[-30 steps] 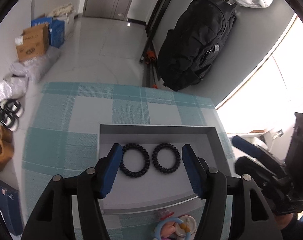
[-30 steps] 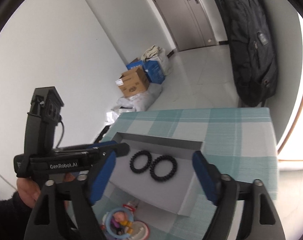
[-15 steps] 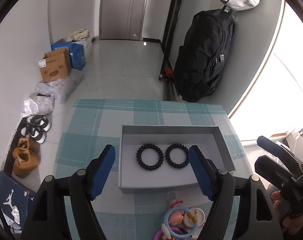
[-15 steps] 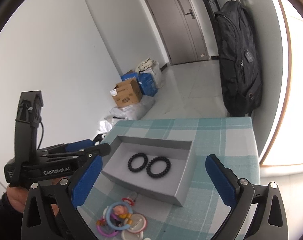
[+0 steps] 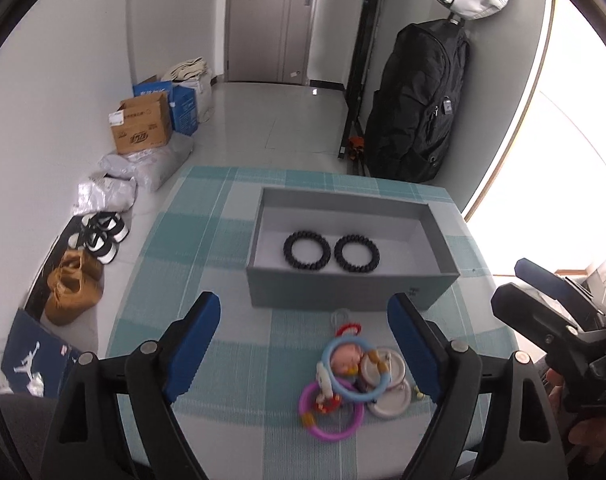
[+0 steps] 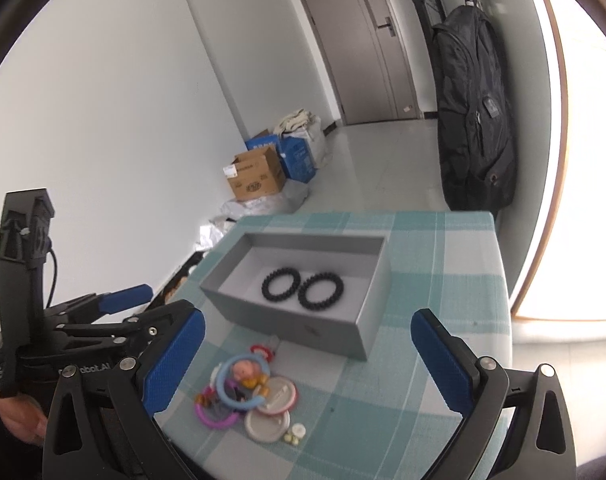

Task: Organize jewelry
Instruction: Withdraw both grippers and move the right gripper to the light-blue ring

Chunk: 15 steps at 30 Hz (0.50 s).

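Note:
Two black beaded bracelets (image 5: 307,250) (image 5: 357,253) lie side by side inside a grey open box (image 5: 343,294) on the checked cloth. The same bracelets (image 6: 281,284) (image 6: 321,286) show in the box (image 6: 287,326) in the right wrist view. In front of the box lies a heap of jewelry (image 5: 353,380): blue and pink rings, a small figure, round badges. My left gripper (image 5: 305,348) hovers just above this heap, its jaws still opening with nothing held. My right gripper (image 6: 307,358) stands wide open over the heap (image 6: 245,394), empty.
The table's teal checked cloth (image 5: 207,240) ends near the box's far side. On the floor to the left lie shoes (image 5: 99,236), cardboard boxes (image 5: 143,128) and bags. A black backpack (image 5: 419,108) hangs at the wall on the right. A hand (image 6: 23,420) holds the left gripper.
Both grippers have drawn back from the box and widened their jaws. The two bracelets stay in the box, and the jewelry heap has come fully into view.

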### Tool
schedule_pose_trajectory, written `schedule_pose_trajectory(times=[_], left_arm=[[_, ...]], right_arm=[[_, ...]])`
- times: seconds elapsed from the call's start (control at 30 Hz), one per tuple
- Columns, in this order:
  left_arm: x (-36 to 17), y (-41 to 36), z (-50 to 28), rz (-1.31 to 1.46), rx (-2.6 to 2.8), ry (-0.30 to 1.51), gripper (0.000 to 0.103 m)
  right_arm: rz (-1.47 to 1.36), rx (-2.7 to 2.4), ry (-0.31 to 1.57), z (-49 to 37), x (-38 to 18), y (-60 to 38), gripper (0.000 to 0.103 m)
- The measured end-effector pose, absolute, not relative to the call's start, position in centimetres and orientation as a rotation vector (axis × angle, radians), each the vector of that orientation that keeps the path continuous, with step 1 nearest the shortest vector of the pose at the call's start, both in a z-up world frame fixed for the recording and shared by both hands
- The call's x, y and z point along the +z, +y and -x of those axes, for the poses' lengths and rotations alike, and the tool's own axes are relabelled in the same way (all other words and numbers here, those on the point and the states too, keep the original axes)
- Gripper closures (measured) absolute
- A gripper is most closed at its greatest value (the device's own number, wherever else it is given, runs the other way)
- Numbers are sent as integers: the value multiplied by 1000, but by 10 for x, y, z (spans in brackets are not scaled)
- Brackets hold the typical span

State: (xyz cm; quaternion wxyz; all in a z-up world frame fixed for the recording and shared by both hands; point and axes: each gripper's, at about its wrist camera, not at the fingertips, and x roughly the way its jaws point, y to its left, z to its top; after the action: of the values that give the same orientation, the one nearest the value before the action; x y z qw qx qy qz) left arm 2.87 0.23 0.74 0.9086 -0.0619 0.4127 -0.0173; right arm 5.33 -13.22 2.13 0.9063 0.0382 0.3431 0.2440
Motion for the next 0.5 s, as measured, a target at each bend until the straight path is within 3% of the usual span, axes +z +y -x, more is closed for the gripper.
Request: schedule_pose_trajectory(times=[0.5], left_arm=[[-16, 38, -3, 280, -38, 904, 20]], right_arm=[[-38, 559, 851, -30, -12, -110, 0]])
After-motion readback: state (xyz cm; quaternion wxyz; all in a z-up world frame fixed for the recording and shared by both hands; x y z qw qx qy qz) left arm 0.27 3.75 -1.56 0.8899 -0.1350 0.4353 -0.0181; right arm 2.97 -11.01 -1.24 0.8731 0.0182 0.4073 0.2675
